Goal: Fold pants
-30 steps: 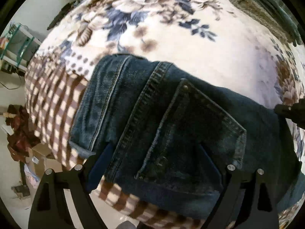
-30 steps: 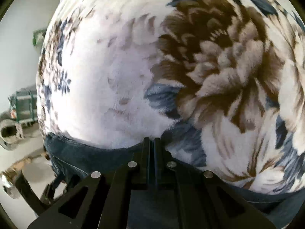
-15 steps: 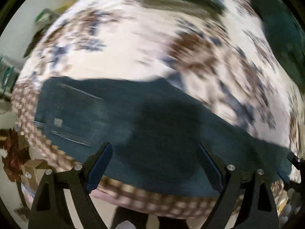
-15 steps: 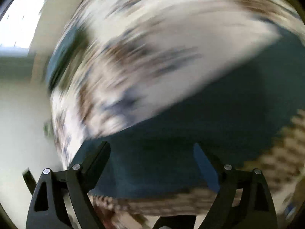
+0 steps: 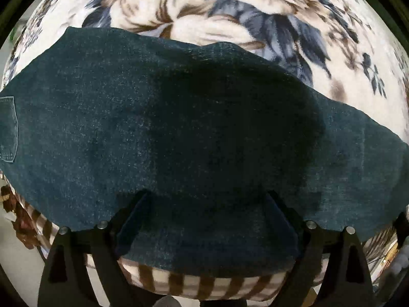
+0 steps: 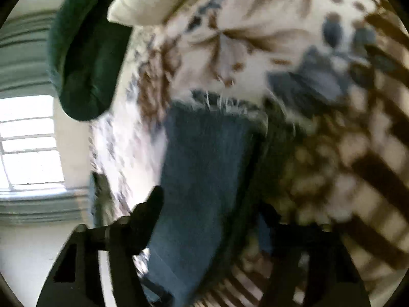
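The pants lie spread on the blanket, near its front edge. Beyond the pants' frayed hem, on the blanket's far side, a pillow lies beside a bundled cloth.

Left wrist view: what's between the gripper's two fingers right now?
Only the dark denim of the jeans shows between the open fingers of the left gripper, spread on the floral blanket; contact is unclear.

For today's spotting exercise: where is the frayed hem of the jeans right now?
In the right wrist view, the frayed hem lies centre frame on the floral blanket, ahead of the right claw, right of the dark green cushion.
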A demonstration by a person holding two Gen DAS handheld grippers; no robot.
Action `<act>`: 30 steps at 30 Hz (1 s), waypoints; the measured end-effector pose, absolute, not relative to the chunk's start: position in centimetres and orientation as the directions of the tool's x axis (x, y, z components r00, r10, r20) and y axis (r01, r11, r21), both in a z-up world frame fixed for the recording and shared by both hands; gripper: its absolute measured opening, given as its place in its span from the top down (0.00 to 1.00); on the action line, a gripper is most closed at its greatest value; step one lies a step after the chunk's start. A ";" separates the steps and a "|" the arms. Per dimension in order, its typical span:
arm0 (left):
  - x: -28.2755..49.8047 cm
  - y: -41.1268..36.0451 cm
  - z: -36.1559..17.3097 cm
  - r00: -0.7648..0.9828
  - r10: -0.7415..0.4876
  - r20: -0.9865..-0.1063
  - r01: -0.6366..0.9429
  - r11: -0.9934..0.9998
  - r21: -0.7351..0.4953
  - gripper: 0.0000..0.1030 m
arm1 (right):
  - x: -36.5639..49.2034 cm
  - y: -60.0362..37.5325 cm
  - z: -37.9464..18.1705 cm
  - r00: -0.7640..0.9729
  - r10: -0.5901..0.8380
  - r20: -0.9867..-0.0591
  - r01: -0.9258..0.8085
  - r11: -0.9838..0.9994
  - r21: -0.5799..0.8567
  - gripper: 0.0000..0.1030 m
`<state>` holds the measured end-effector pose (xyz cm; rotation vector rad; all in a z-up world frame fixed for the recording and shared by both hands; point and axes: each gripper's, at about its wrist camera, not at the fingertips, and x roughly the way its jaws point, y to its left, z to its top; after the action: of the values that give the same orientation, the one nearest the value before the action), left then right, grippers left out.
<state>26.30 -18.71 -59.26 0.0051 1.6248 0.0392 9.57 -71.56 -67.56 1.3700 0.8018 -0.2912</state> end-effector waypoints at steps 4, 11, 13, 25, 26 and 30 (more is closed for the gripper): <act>26.5 -18.5 -60.5 -0.051 0.031 -0.998 -0.035 0.999 0.033 0.00 | 11.4 -72.0 -68.3 0.744 0.266 -0.613 0.573 0.219 0.790 0.54; 26.4 -18.6 -60.9 -0.033 0.046 -0.998 -0.076 0.996 0.049 0.00 | 12.4 -69.7 -68.4 0.725 0.230 -0.649 0.627 0.170 0.760 0.94; 26.9 -18.9 -60.7 -0.038 0.044 -0.998 -0.074 0.996 0.047 0.00 | 11.9 -69.7 -67.9 0.736 0.206 -0.645 0.626 0.155 0.764 0.94; 26.9 -16.0 -50.3 0.156 -0.052 -0.986 -0.086 0.994 -0.066 0.00 | 16.2 -60.0 -51.9 0.766 0.189 -0.614 0.447 0.529 0.721 0.94; 26.9 -15.4 -49.8 0.163 -0.057 -0.985 -0.087 0.994 -0.072 0.00 | 17.1 -57.7 -50.1 0.766 0.195 -0.613 0.416 0.576 0.703 0.94; 25.0 -10.6 -47.9 0.193 -0.086 -0.977 -0.121 0.986 -0.111 0.00 | 18.3 -49.0 -45.7 0.745 0.215 -0.631 0.327 0.706 0.628 0.94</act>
<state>24.97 -10.55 -47.86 -0.1770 1.3787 0.0246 18.30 -49.04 -45.71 0.8034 0.7478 -0.0693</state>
